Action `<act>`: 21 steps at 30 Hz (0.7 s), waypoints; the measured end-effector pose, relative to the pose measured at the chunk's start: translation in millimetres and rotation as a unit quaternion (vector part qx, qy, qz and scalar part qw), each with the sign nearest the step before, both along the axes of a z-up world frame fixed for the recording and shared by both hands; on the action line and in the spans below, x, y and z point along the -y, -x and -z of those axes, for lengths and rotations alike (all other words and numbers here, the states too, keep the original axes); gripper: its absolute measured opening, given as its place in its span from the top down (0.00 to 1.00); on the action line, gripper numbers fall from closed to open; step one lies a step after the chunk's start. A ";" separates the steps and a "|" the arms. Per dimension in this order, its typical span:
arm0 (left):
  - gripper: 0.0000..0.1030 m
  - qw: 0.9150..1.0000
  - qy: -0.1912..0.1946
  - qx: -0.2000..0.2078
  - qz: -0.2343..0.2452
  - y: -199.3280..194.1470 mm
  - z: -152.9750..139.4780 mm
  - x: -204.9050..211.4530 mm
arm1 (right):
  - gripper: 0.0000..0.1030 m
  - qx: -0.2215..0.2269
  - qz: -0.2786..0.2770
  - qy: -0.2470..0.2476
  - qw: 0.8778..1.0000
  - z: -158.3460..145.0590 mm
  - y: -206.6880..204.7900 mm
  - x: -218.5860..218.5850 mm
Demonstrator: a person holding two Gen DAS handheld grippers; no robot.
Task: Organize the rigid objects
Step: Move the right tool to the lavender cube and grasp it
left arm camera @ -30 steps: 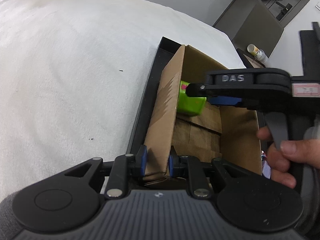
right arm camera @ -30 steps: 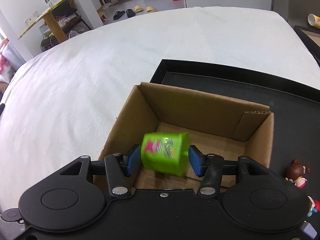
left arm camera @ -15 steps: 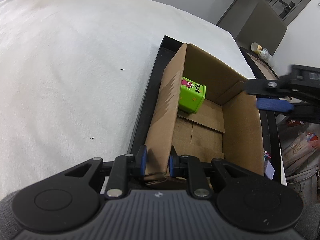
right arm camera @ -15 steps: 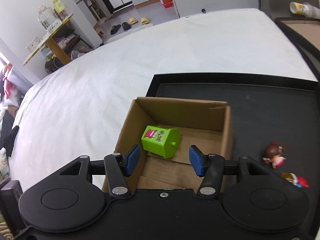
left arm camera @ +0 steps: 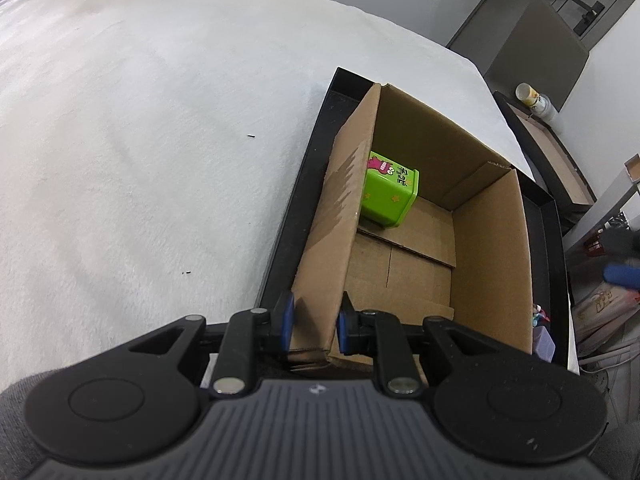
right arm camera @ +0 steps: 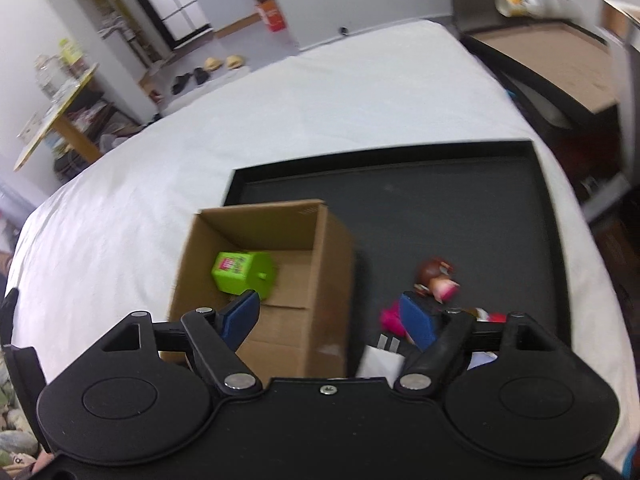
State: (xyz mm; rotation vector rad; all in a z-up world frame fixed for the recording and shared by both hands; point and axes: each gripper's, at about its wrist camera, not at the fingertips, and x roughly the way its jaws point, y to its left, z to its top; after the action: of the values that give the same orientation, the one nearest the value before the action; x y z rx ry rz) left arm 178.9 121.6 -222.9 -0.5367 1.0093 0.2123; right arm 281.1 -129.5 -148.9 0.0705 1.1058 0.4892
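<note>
An open cardboard box (left arm camera: pixel 484 248) (right arm camera: pixel 320 280) stands at the left end of a black tray (right arm camera: pixel 460 208) (left arm camera: pixel 308 184). A green toy cube (left arm camera: pixel 388 194) (right arm camera: pixel 242 272) lies inside the box, in its far left corner. My left gripper (left arm camera: pixel 312 326) is shut on the box's near left wall. My right gripper (right arm camera: pixel 330 316) hangs above the tray, over the box's right wall; its jaws are opening and hold nothing. A small doll with brown hair (right arm camera: pixel 436 276) and other small toys (right arm camera: pixel 390 320) lie on the tray right of the box.
The tray rests on a white cloth-covered surface (left arm camera: pixel 140 140) (right arm camera: pixel 320 100). A second dark tray with a brown base (right arm camera: pixel 560 60) sits beyond the right edge, with a pale bottle (left arm camera: pixel 534 100) by it. Shelves, shoes and a side table are far behind.
My right gripper let go of the green cube, which now lies in the box, then rose and moved right over the tray while its jaws widened. The left gripper kept its hold.
</note>
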 end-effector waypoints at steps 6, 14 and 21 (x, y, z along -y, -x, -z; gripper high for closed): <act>0.82 1.000 -0.004 -0.001 0.001 0.1 -1.2 2.7 | 0.25 -0.020 0.063 0.026 0.997 21.3 0.2 33.0; 0.82 1.000 -0.012 0.009 0.005 2.7 -4.5 4.5 | 0.25 -0.046 0.113 0.040 0.992 46.9 3.3 59.3; 0.82 1.000 -0.011 0.010 0.006 2.5 -3.3 1.4 | 0.24 -0.061 0.122 0.071 0.988 70.2 0.7 62.7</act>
State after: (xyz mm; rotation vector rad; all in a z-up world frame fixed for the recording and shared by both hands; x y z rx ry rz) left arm 176.4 120.2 -219.5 -0.5107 0.9888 0.2063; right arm 280.3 -192.2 -219.1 0.1113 1.2303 0.1886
